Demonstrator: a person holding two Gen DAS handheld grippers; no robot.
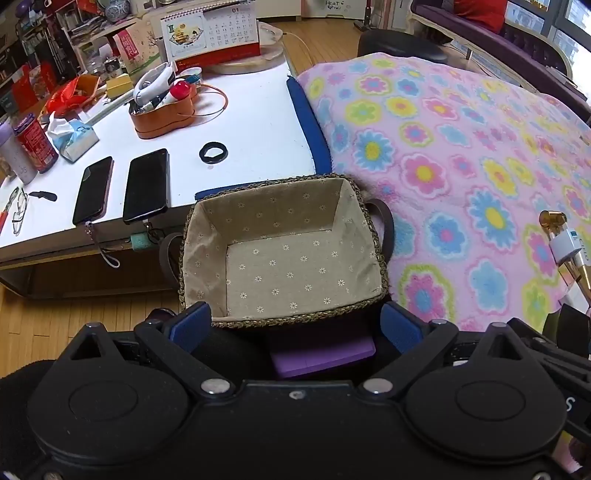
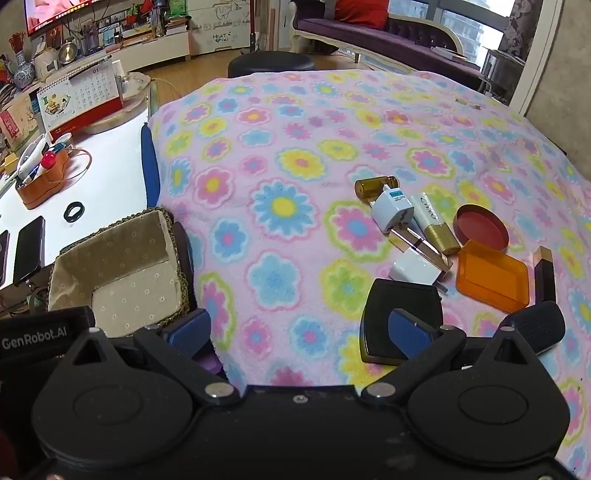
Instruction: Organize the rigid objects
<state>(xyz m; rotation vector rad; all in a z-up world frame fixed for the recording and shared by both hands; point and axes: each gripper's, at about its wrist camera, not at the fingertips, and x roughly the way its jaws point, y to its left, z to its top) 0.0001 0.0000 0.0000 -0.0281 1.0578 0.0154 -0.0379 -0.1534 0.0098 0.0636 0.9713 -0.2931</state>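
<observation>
a: left wrist view first. how does the left gripper (image 1: 295, 325) sit?

b: tilted steeply down, jaws spread wide with nothing between them. its blue pads (image 1: 192, 325) hang just over the near rim of the fabric-lined basket (image 1: 207, 229), which sits at the edge of the flowered blanket (image 1: 443, 147), beside the white table (image 1: 251, 147). nothing lies on the basket's lining

a: any writing there?

b: a desk calendar (image 1: 210, 33) at the back of the table shows "01" above its date grid. at the right edge a white plug adapter (image 1: 567, 245) lies among gold tubes; its lettering is too cut off to read

a: and the right wrist view?

b: the right gripper (image 2: 299, 328) also points steeply down, jaws wide apart, holding nothing. its right pad (image 2: 410, 332) is in front of a black flat case (image 2: 402, 299) lying on the blanket. beyond that lie the things to sort: a white charger (image 2: 413, 269), the adapter (image 2: 391, 210), an amber vial (image 2: 373, 188), a white and gold tube (image 2: 436, 225), a round red lid (image 2: 482, 227), an orange tray (image 2: 493, 277). the basket (image 2: 122, 266) is well apart, far left

a: readable text?

b: "genrobot.ai" on the black body (image 2: 37, 332) at lower left; the tube's print isn't clear enough to spell
</observation>
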